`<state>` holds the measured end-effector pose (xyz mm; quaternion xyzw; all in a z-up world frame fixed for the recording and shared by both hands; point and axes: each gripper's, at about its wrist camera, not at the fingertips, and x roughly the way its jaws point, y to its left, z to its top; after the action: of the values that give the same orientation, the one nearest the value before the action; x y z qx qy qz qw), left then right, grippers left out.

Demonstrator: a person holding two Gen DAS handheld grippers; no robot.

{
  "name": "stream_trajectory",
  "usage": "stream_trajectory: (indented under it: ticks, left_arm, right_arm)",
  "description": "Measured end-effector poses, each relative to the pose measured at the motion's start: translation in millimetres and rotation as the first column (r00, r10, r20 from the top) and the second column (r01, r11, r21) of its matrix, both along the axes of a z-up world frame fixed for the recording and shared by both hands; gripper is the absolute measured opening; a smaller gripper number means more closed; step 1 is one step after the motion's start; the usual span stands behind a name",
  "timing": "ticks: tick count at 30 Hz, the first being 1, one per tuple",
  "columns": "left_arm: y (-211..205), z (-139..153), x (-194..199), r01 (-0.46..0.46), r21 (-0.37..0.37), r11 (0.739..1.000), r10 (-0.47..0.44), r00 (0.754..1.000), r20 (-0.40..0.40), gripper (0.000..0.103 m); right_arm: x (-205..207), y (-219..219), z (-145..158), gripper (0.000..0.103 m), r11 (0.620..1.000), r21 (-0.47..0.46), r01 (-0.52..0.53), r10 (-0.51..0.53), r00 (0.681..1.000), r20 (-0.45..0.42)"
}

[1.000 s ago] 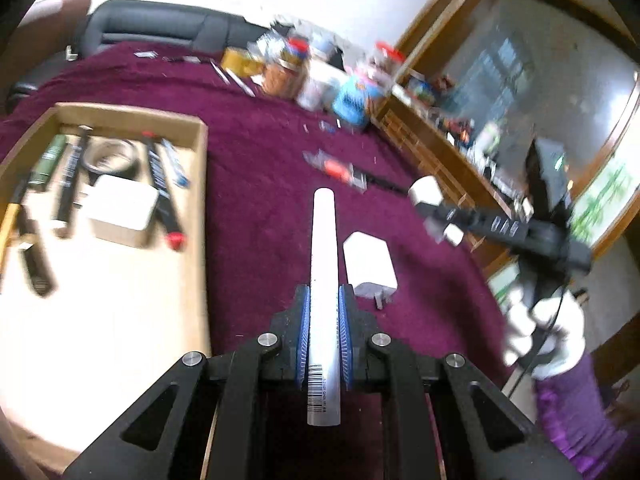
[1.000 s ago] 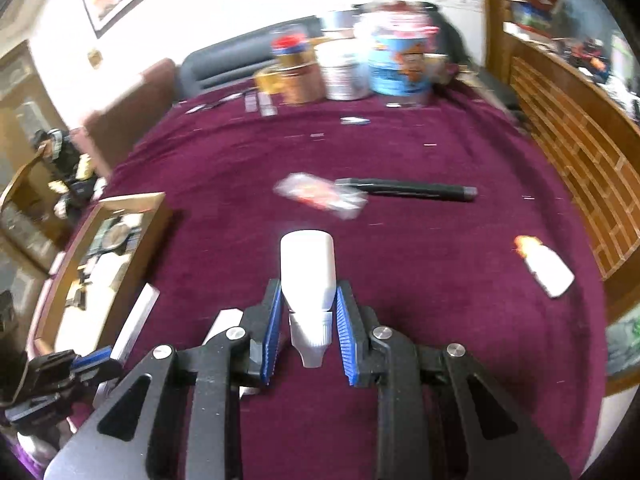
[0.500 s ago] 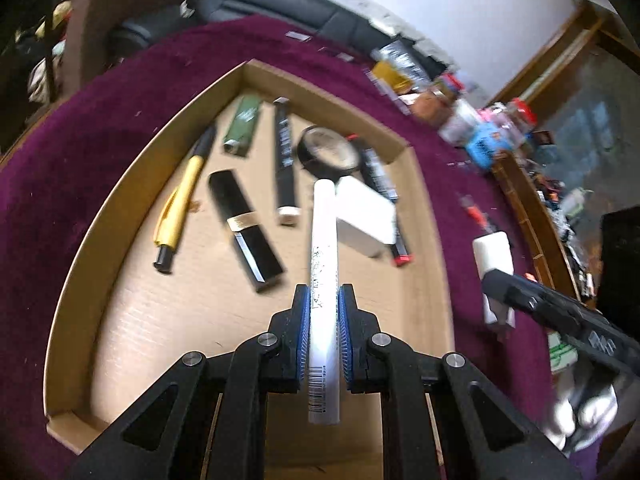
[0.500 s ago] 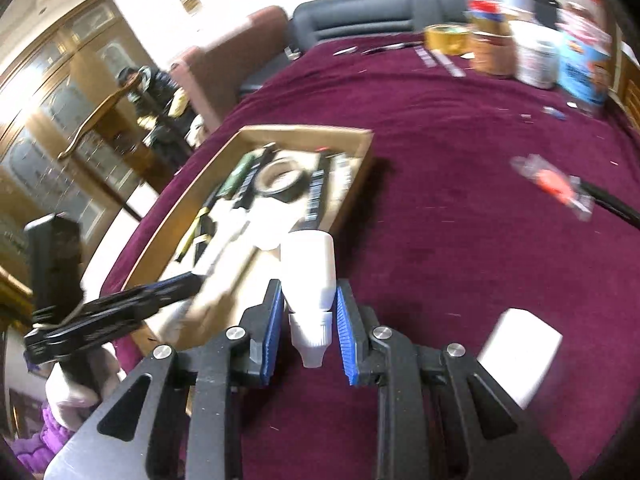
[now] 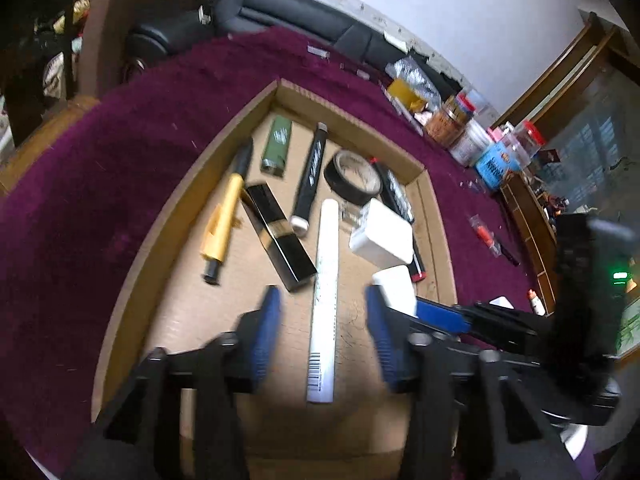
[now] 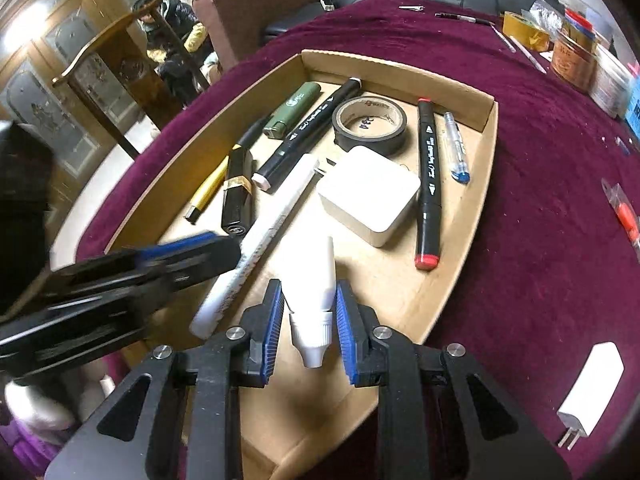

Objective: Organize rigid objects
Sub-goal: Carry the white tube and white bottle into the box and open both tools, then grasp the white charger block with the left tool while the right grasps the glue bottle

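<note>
While my left gripper hangs over the cardboard tray, its jaws are opening and the long white tube lies free between the blue pads, neither one pressing it. It rests on the tray floor beside the black-and-gold case and the white adapter block. Judgement: tube looks stiff, light and smooth, so it may roll; best taken mid-length, across its axis.

Right wrist view: my right gripper is clenched on the small white squeeze bottle, 2 pads on its shoulders, nozzle cap toward the camera, body over the tray's near floor. Judgement: light plastic, slightly soft-walled, so a firm squeeze could dent it; hold at the shoulder as now. Free floor lies between the tube and the red-tipped marker.

Surface: dark red plush cloth, soft, likely to stop rolling. A white plug lies outside the tray. Room: jars at the table's far edge, black sofa, wooden cabinet.
</note>
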<state>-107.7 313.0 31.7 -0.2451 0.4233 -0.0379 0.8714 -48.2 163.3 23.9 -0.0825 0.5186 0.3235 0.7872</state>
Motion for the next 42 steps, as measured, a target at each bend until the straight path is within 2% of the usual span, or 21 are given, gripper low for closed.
stream_trajectory:
  ticks: [4,6,11,16,19,21,25,31,33,37,42]
  left_arm:
    - [8,14,-12,-0.028,0.014,1.0,0.027,0.999,0.043,0.057]
    - [9,15,-12,-0.04,0.029,0.999,0.039,0.998,0.043,0.057]
    - [-13,25,-15,-0.05,0.167,0.985,0.042,0.998,0.052,0.057]
    - [-53,40,-19,-0.044,0.345,0.937,0.016,0.996,0.085,0.061]
    - [-74,46,-20,-0.041,0.419,0.907,0.0,0.995,0.097,0.062]
    - [-86,47,-18,-0.02,0.44,0.898,-0.021,0.996,0.088,0.062]
    - [-111,46,-13,0.026,0.479,0.877,-0.064,0.996,0.062,0.062]
    - [-143,49,-13,0.077,0.519,0.851,-0.113,0.993,0.039,0.062]
    - [-153,49,-13,0.091,0.531,0.842,-0.128,0.991,0.033,0.062]
    - [-166,48,-11,0.117,0.537,0.836,-0.148,0.989,0.014,0.062]
    - [-179,46,-8,0.165,0.504,0.848,-0.185,0.983,-0.01,0.062]
  right_arm:
    - [-4,4,1,0.025,1.0,-0.006,0.013,-0.012,0.999,0.043]
    - [-5,2,5,0.025,1.0,0.012,0.022,-0.023,0.999,0.049]
    - [-12,-29,22,0.027,0.994,0.076,0.079,-0.087,0.99,0.113]
    - [-19,-85,42,0.047,0.976,0.133,0.173,-0.198,0.957,0.21]
    - [-15,-123,48,0.049,0.96,0.152,0.236,-0.266,0.936,0.23]
    - [-11,-145,50,0.049,0.948,0.159,0.277,-0.308,0.925,0.224]
    - [3,-205,46,0.049,0.898,0.196,0.393,-0.426,0.887,0.177]
    - [19,-269,33,0.049,0.825,0.228,0.516,-0.551,0.824,0.129]
    - [23,-282,29,0.049,0.811,0.228,0.538,-0.572,0.811,0.12]
    - [32,-291,19,0.049,0.799,0.231,0.556,-0.586,0.806,0.086]
    - [43,-286,6,0.049,0.797,0.269,0.541,-0.556,0.831,-0.023]
